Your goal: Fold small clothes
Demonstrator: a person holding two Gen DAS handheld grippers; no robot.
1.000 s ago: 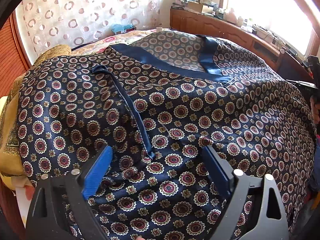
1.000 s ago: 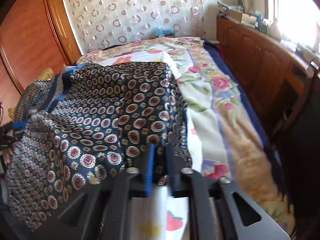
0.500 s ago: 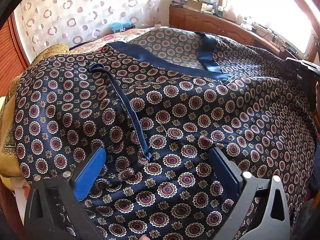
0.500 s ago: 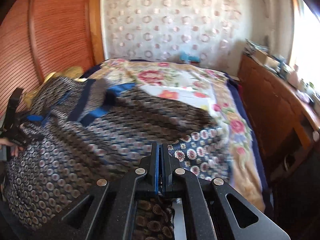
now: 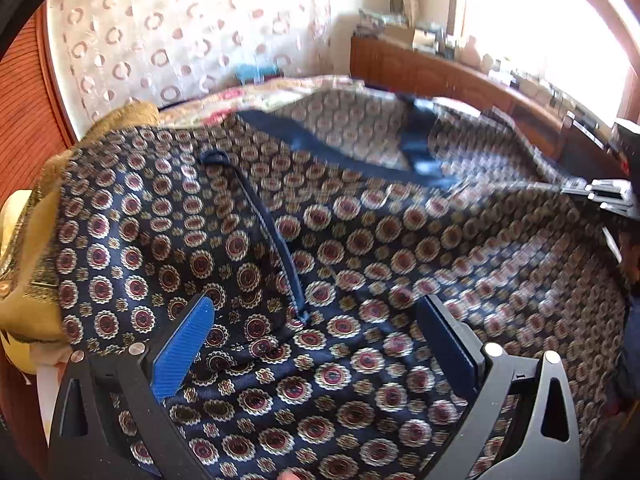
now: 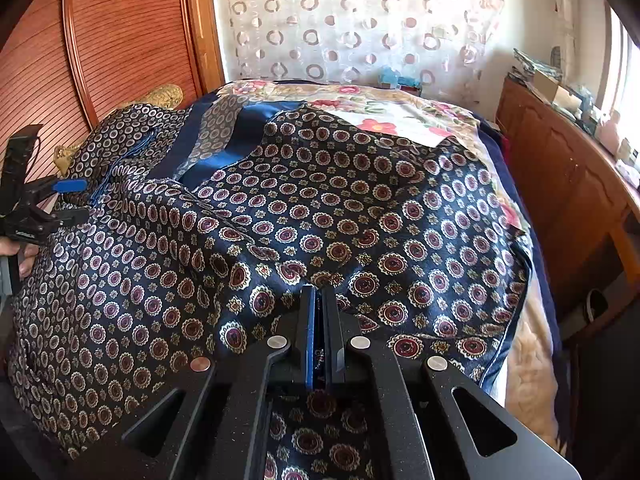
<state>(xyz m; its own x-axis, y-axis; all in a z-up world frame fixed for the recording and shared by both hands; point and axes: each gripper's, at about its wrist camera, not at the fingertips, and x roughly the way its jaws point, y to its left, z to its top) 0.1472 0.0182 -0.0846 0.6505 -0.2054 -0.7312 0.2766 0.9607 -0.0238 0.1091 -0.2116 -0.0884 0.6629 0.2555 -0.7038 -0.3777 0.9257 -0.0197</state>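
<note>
A dark navy garment (image 5: 360, 240) with red-and-cream medallions lies spread over the bed, with a plain navy trim band (image 5: 320, 148) at its far side and a navy cord (image 5: 276, 240) running down its middle. My left gripper (image 5: 314, 304) hovers over its near edge, jaws wide open, the cloth lying loose below them. In the right wrist view the same garment (image 6: 320, 200) covers most of the bed. My right gripper (image 6: 319, 294) is shut on its near hem, a fold pinched between the pads. The left gripper (image 6: 68, 200) shows at the far left, held by a hand.
A floral bedspread (image 6: 400, 112) lies under the garment. A wooden sideboard (image 6: 560, 168) with clutter on top runs along the bed's right side, a ribbed wooden wardrobe (image 6: 120, 40) stands at the left, and a yellow cloth (image 5: 36, 280) is bunched by the garment's left edge.
The right gripper has pinched tight on the hem and swung sideways with it, so the cloth now lies wider across the bedspread. The left gripper has stayed in place, jaws slightly wider.
</note>
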